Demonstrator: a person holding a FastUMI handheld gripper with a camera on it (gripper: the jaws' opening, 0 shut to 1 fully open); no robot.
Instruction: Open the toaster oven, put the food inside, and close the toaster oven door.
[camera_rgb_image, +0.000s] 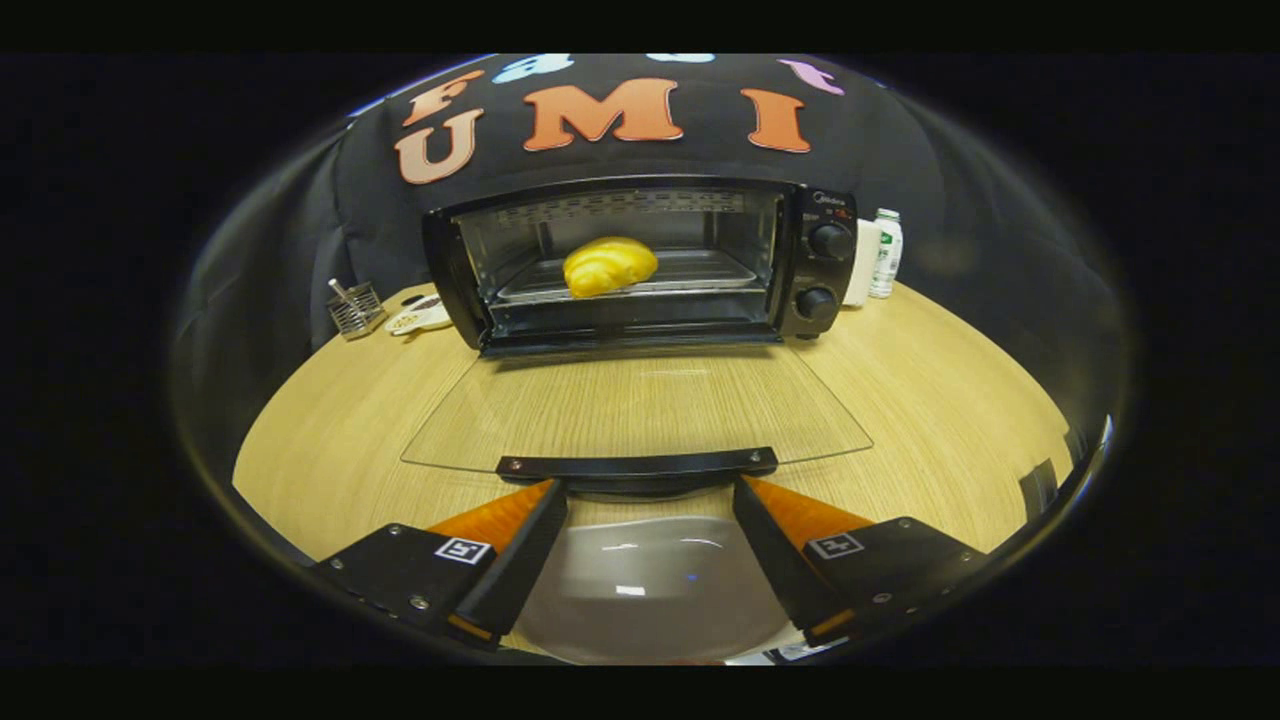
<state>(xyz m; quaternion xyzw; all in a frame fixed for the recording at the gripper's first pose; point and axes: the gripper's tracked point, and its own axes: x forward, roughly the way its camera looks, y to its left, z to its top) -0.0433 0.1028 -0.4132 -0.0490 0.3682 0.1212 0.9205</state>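
Two gripper (650, 490) fingers stand wide apart with nothing between them, their tips just below the dark handle (637, 467) of the toaster oven's glass door (640, 405), which lies folded down flat over the desk (330, 430). Far left, behind on the desk, a wire basket (356, 308) sits near a small white dish (420, 317). In the middle, the toaster oven (640, 265) is open, and the yellow bread (609, 266) rests on its tray (700, 275) inside. Right of the cavity are two black knobs (828, 241), then a white bottle (886, 252) beside the oven. Under the fingers lies a white plate (645, 585).
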